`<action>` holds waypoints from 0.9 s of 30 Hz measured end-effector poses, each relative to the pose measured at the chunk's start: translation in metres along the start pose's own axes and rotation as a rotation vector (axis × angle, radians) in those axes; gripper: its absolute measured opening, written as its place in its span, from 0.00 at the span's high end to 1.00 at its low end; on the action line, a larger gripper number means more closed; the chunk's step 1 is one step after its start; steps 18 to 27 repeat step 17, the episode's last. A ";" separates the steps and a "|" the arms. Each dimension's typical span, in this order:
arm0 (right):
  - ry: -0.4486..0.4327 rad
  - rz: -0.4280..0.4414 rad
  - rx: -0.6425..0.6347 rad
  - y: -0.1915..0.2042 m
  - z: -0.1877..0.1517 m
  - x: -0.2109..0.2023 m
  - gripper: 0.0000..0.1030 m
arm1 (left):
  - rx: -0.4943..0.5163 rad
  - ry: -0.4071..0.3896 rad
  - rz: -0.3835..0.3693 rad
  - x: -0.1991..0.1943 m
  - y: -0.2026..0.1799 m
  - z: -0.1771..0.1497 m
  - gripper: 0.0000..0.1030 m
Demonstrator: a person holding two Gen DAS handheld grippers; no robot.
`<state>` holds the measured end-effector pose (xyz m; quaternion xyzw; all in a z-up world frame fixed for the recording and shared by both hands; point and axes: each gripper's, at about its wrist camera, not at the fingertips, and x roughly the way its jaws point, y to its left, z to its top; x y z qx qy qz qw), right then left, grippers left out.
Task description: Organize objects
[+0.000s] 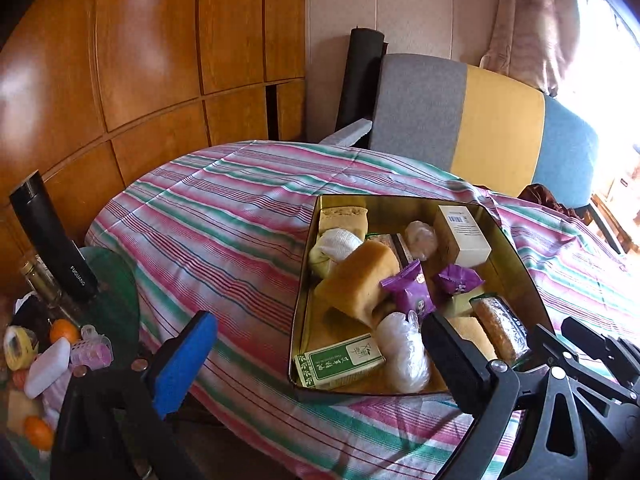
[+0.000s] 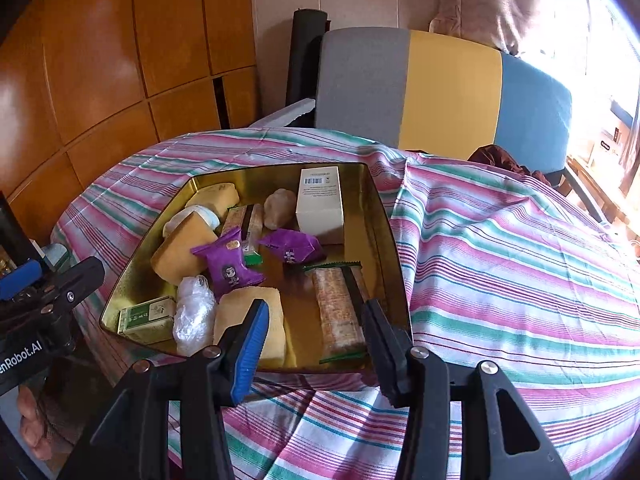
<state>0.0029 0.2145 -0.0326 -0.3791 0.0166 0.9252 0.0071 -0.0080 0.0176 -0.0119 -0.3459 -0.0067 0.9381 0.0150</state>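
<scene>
An open gold tin (image 1: 516, 248) (image 2: 384, 216) sits on the striped cloth (image 1: 224, 216), filled with snacks. Inside are two purple packets (image 2: 228, 268) (image 2: 292, 248), a white box (image 2: 320, 204), a green box (image 1: 340, 364), yellow cake blocks (image 1: 360, 280), a clear plastic bundle (image 2: 194, 312) and a wrapped cereal bar (image 2: 334, 312). My left gripper (image 1: 316, 320) hovers wide open over the tin's near left corner, holding nothing. My right gripper (image 2: 316, 312) stands open above the tin's near rim, over the cereal bar and a yellow cake (image 2: 272, 320), with nothing gripped.
At the left a low glass table holds a black flask (image 1: 52, 240), oranges (image 1: 64, 330), pink hair rollers (image 1: 92, 350) and a white case (image 1: 48, 366). Behind the cloth stands a grey, yellow and blue chair (image 1: 480, 120). A wooden wardrobe (image 1: 140, 60) fills the back left.
</scene>
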 end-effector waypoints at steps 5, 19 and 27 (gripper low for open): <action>-0.008 -0.005 0.009 0.000 0.003 -0.001 0.53 | -0.006 -0.004 -0.027 -0.004 -0.002 0.000 0.00; -0.004 -0.003 0.029 -0.003 0.012 0.007 0.53 | -0.006 -0.024 -0.014 -0.006 -0.001 -0.002 0.00; -0.004 -0.003 0.029 -0.003 0.012 0.007 0.53 | -0.006 -0.024 -0.014 -0.006 -0.001 -0.002 0.00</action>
